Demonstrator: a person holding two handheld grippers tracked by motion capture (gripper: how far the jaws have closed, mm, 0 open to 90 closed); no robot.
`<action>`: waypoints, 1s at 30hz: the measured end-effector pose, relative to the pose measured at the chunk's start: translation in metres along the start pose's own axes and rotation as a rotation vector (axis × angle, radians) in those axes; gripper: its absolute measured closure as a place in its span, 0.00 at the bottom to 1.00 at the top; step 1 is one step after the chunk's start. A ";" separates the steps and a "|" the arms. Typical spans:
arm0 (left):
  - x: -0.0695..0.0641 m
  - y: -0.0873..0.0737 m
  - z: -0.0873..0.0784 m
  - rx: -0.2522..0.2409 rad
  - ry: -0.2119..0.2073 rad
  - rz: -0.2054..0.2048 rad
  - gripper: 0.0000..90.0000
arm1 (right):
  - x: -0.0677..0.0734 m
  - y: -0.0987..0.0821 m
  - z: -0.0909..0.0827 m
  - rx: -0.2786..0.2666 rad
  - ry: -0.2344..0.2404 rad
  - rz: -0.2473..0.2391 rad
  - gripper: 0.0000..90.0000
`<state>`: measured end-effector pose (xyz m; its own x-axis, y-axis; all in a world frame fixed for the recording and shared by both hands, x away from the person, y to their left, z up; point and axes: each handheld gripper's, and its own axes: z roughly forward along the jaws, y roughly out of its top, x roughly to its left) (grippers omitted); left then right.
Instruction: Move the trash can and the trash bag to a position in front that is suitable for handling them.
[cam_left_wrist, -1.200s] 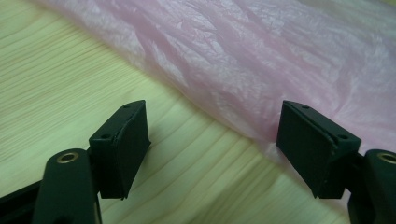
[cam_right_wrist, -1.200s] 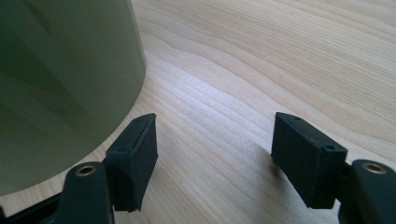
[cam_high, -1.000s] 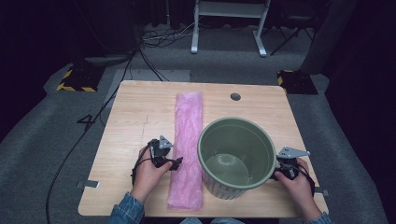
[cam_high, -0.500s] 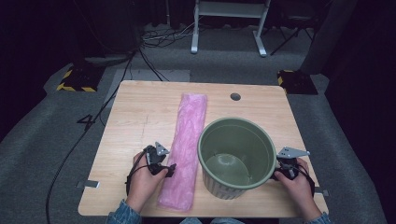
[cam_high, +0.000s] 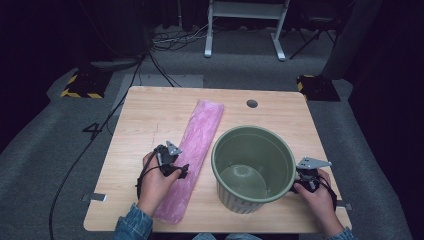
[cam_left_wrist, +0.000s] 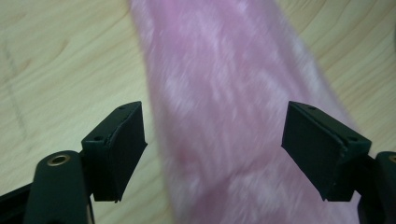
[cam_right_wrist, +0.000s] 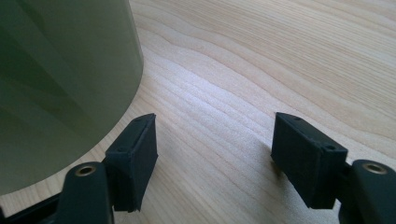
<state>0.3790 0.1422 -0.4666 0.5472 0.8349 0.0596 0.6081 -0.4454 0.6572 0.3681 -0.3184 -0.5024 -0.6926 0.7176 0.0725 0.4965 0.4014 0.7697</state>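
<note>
A long pink fluffy cloth (cam_high: 192, 150) lies slanted on the wooden table (cam_high: 145, 120), its far end toward the middle back and its near end at the front edge. My left gripper (cam_high: 179, 169) hovers at the cloth's left side near its middle. In the left gripper view the left gripper (cam_left_wrist: 215, 135) stands open, with the pink cloth (cam_left_wrist: 224, 102) under the gap and neither pad touching it. An empty green ribbed pot (cam_high: 252, 167) stands upright at the front right. Beside the pot (cam_right_wrist: 60, 84), my right gripper (cam_right_wrist: 215, 144) is open over bare wood; the high view shows the right gripper (cam_high: 299, 181) against the pot's right wall.
A round cable hole (cam_high: 252, 103) sits near the table's back edge. Bare wood extends left of the cloth and behind the pot. A black cable (cam_high: 95, 145) runs over the grey carpet at the left. White stand legs (cam_high: 245, 30) are on the floor behind the table.
The cloth's near end has swung left, so it lies more slanted than before. My left gripper drew back toward the person, then came forward again. The right gripper and the pot stayed put.
</note>
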 end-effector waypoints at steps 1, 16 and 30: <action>-0.004 0.008 0.005 -0.009 -0.007 0.007 0.23 | 0.000 0.000 0.000 0.002 -0.001 -0.001 0.35; -0.008 0.024 0.049 0.083 0.001 -0.051 0.21 | 0.006 0.000 0.001 0.027 -0.042 -0.051 0.33; -0.007 0.022 0.040 0.090 -0.049 -0.051 0.73 | 0.006 0.000 0.002 0.027 -0.035 -0.033 0.30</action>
<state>0.4117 0.1131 -0.4827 0.5403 0.8414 -0.0106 0.6840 -0.4319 0.5879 0.3650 -0.3125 -0.5031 -0.6903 0.7231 0.0244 0.4879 0.4404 0.7537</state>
